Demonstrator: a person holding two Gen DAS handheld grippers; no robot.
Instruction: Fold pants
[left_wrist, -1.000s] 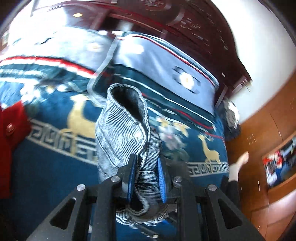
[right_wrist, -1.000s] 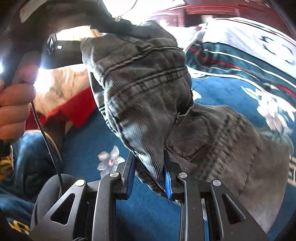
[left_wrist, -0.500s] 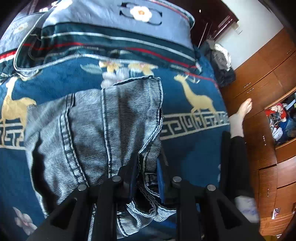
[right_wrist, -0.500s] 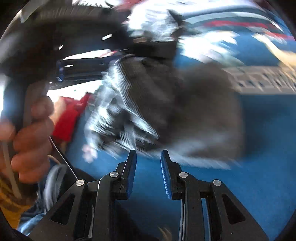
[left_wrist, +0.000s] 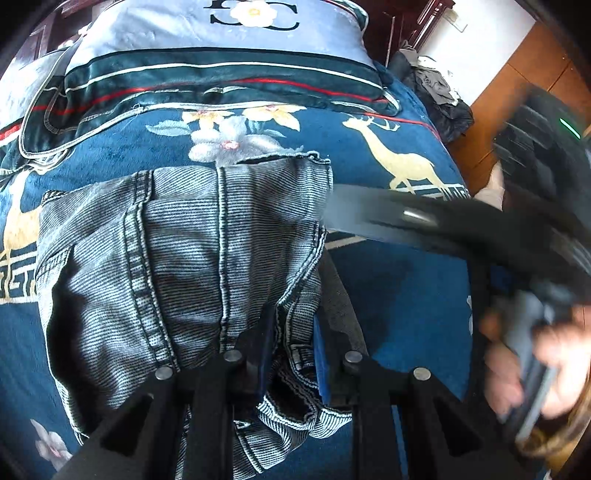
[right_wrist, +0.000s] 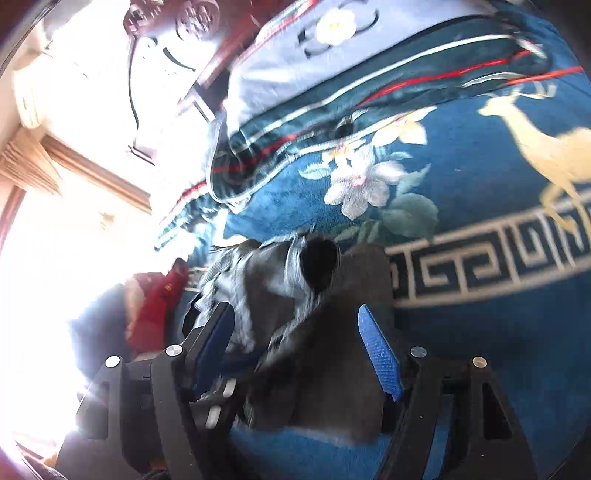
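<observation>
Left wrist view: grey pants (left_wrist: 177, 258) lie folded in a compact stack on the bed (left_wrist: 402, 295), on a blue blanket with gold deer and flower print. Hem edge sits at the far side, toward the pillow (left_wrist: 221, 40); waistband bunches at the near side. Left hand-held gripper (left_wrist: 291, 354) has its blue-padded fingers closed on the bunched waistband fabric at the near right corner of the stack.

Right hand-held gripper (left_wrist: 376, 218) enters from the right, blurred, its tip touching or just beside the right edge of the pants; the hand (left_wrist: 532, 365) holding it shows at right.

Right wrist view: right hand-held gripper (right_wrist: 299, 354) has its fingers spread wide, with pants (right_wrist: 306, 314) fabric lying between the blue pads. Frame is blurred, so contact with either pad is uncertain; it looks like neither clamps the cloth. Red garment (right_wrist: 155, 310) lies to the left, beyond the pants.
</observation>
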